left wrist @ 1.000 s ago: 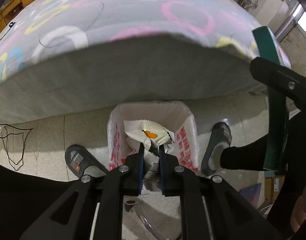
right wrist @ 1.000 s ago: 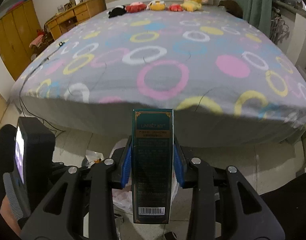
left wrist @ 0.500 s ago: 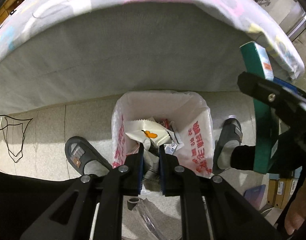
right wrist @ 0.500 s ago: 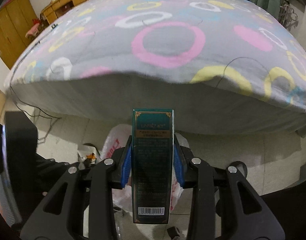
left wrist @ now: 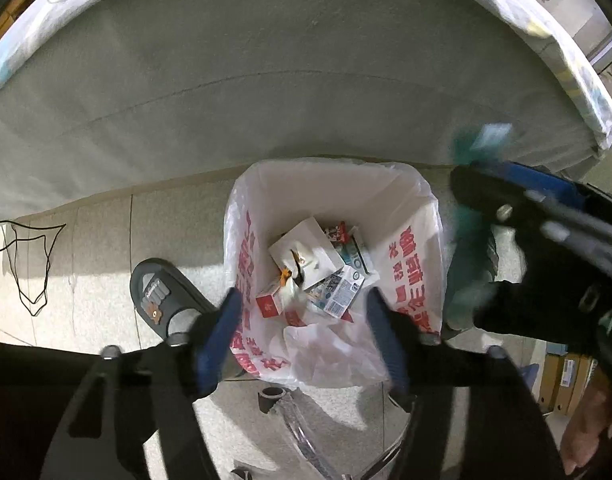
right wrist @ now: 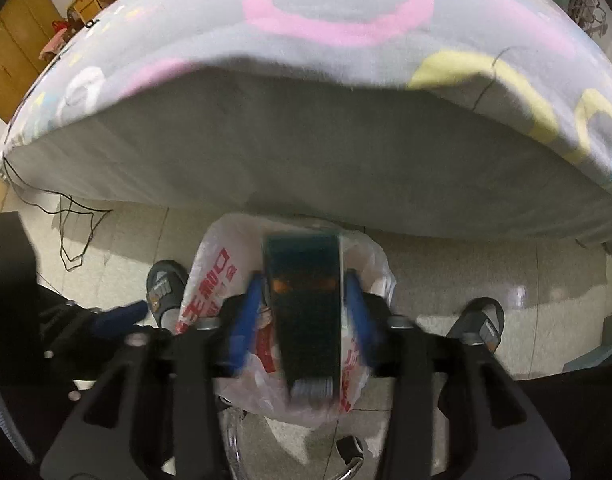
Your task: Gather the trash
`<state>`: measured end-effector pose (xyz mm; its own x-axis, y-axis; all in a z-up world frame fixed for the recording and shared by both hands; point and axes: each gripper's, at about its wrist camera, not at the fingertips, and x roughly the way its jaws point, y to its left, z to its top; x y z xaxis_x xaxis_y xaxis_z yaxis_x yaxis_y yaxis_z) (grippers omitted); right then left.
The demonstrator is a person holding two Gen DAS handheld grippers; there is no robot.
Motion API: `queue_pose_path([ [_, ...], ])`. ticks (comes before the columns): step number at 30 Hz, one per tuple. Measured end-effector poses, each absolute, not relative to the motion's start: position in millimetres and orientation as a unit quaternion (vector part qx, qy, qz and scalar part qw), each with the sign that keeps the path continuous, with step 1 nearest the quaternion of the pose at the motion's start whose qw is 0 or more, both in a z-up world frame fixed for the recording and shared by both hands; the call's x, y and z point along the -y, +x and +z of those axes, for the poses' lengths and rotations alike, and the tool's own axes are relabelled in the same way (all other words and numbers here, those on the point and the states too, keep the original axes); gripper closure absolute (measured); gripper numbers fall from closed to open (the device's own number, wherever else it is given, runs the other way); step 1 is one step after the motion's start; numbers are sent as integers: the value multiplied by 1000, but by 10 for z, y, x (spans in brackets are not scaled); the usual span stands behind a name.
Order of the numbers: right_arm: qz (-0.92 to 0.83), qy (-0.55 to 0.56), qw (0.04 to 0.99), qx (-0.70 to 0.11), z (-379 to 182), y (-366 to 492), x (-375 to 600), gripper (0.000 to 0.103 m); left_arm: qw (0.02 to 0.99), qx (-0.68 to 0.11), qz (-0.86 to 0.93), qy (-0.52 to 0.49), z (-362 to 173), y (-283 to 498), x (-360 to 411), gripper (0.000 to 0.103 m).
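Left hand-held gripper [left wrist: 302, 320], nearest item, left wrist view: blue-padded jaws have just been opening and stand well apart over the mouth of the bag, nothing between them. The crumpled white wrapper it pinched a second ago now lies inside, so that piece counts as delivered.

Right hand-held gripper [right wrist: 304, 300], right wrist view: jaws have just been opening; a gap shows on each side of the tall dark-green cardboard box with a barcode at its foot [right wrist: 306, 312], which was clamped upright half a second ago. The box is blurred and tipped forward, apparently released and falling toward the bag; whether a pad touches it cannot be told.

White plastic bin bag with red lettering [left wrist: 405, 216]: on the floor just below both tools, open, holding small cartons and wrappers.

Dark grey slippers [left wrist: 162, 296]: one on either side of the bag.

Pale tiled floor [left wrist: 98, 240].

Bed with grey sheet printed in pink and yellow rings [right wrist: 337, 4]: beyond, its edge overhanging.
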<state>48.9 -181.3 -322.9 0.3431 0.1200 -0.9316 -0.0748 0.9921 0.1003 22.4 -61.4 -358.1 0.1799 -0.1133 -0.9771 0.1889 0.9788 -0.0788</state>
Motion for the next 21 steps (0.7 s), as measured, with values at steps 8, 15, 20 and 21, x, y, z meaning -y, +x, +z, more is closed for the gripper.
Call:
queue_pose_path([
  [8, 39, 52, 816, -574, -3257, 543, 1946, 14, 765, -637, -86, 20, -3602, 235, 532, 28],
  [15, 30, 62, 815, -576, -3264, 522, 1985, 14, 767, -636, -84, 14, -3593, 236, 481, 27],
  [20, 30, 64, 812, -579, -3244, 510, 1998, 14, 767, -636, -82, 19, -3581, 234, 493, 27],
  [21, 31, 66, 811, -581, -3243, 506, 2005, 13, 768, -636, -79, 18, -3568, 240, 481, 27],
])
